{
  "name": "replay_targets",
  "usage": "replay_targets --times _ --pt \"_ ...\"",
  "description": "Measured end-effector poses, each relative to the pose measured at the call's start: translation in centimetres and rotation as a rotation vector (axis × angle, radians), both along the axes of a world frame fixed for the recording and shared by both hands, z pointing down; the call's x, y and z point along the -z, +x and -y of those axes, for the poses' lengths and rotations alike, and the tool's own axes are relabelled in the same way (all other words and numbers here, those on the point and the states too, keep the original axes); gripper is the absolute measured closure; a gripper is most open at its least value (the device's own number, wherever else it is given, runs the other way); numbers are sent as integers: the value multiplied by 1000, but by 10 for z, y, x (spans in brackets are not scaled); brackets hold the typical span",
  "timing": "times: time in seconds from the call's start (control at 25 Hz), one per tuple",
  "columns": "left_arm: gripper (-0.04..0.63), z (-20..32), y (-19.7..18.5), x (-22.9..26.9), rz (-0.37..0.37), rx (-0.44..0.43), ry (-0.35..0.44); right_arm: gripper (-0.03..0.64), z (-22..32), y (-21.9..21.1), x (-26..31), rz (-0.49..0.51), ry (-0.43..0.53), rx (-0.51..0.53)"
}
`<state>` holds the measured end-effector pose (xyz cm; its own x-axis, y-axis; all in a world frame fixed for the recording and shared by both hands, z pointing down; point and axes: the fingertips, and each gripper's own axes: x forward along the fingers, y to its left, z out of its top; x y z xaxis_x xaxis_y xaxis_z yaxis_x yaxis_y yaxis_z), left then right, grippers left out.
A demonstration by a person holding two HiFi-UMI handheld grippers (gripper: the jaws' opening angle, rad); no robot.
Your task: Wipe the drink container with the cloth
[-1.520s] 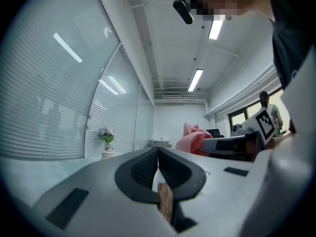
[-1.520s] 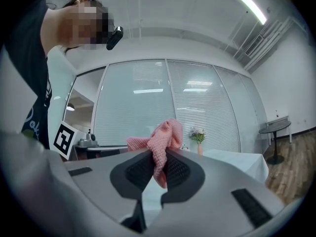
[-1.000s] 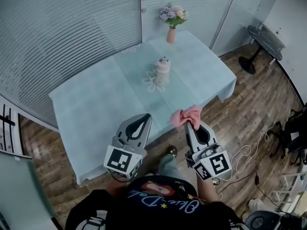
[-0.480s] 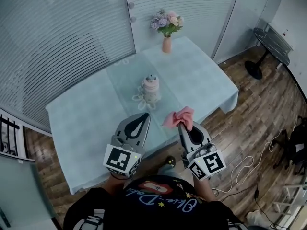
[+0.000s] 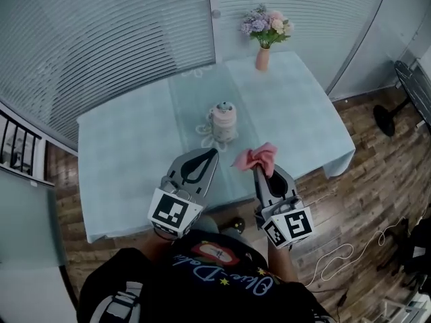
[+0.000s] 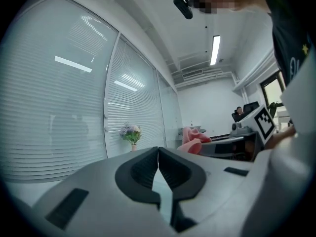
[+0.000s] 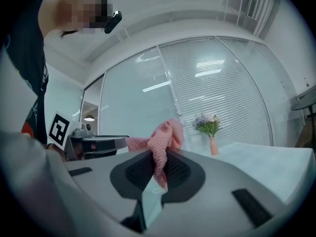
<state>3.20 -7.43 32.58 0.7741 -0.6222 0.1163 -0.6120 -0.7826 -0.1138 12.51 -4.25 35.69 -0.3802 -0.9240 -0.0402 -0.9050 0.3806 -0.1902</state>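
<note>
- Over the counter edge, the cloth is pinched by the right claw; the left claw is closed, empty.
- The unheld container may be toppled by a push.

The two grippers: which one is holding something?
The right gripper: its jaws are shut on a pink cloth that bunches out above them. The left gripper has its jaws together with nothing between them.

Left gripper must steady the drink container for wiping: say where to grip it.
I'd grip the drink container by its body below the lid, coming level from the near left. It stands upright, and that leaves its right side free for the cloth.
</note>
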Motion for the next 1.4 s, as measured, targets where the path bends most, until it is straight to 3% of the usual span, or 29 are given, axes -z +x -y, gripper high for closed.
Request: replay_targets --times 0.52,1.08,1.4 --pt "591 23 -4 -3 19 57 -3 591 35 -10 -18 -67 -27 71" --pt "591 79 -1 3 -15 45 8 591 90 -19 -24 -143 -68 88" --pt "591 106 -5 -11 -12 51 -31 591 115 -32 -41 -145 -118 121"
